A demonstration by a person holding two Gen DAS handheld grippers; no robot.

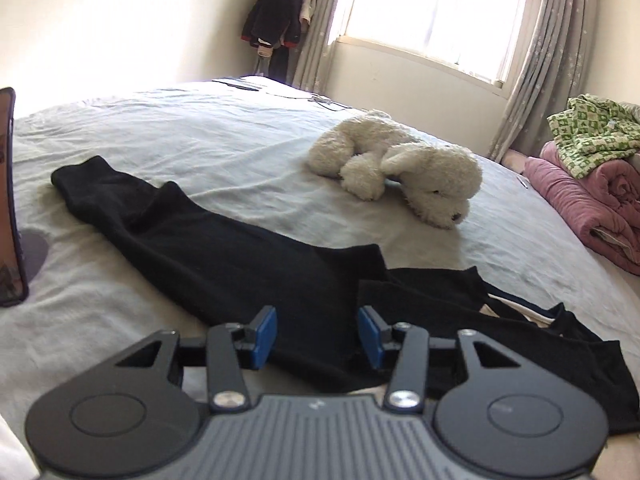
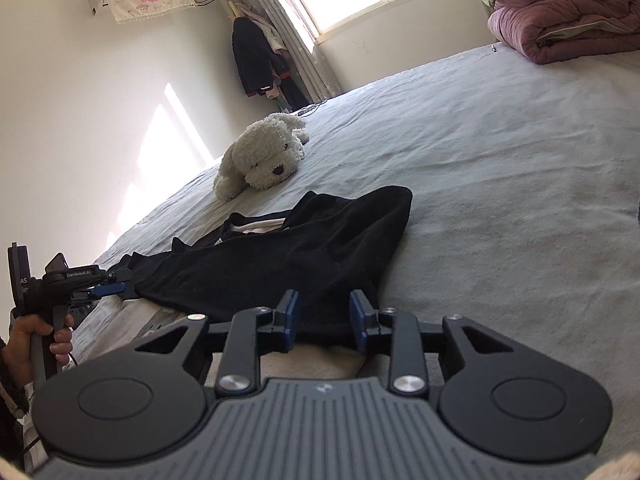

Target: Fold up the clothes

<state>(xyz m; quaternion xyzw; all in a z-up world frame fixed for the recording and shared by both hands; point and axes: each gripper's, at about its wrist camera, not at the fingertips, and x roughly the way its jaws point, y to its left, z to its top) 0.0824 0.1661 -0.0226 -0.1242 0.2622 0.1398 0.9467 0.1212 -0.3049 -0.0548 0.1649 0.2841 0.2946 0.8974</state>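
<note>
A long black garment [image 1: 224,256] lies stretched across the pale bed sheet [image 1: 180,132], one narrow end far left and its wider end near me. In the left wrist view my left gripper [image 1: 317,334] stands open over the wide end, the cloth lying slack between its blue pads [image 1: 264,336]. In the right wrist view the garment [image 2: 304,248] is bunched, with a white inner band showing. My right gripper [image 2: 325,320] is open at its near edge, cloth between the pads without being pinched. The left gripper [image 2: 116,286] shows at the far left, held by a hand [image 2: 40,332].
A white plush dog [image 1: 404,168] lies on the bed beyond the garment. A rolled pink quilt [image 1: 592,208] with a green patterned cloth [image 1: 592,132] on top sits at the right edge. A dark flat object [image 1: 10,200] stands at the left edge. Clothes [image 1: 276,20] hang in the corner.
</note>
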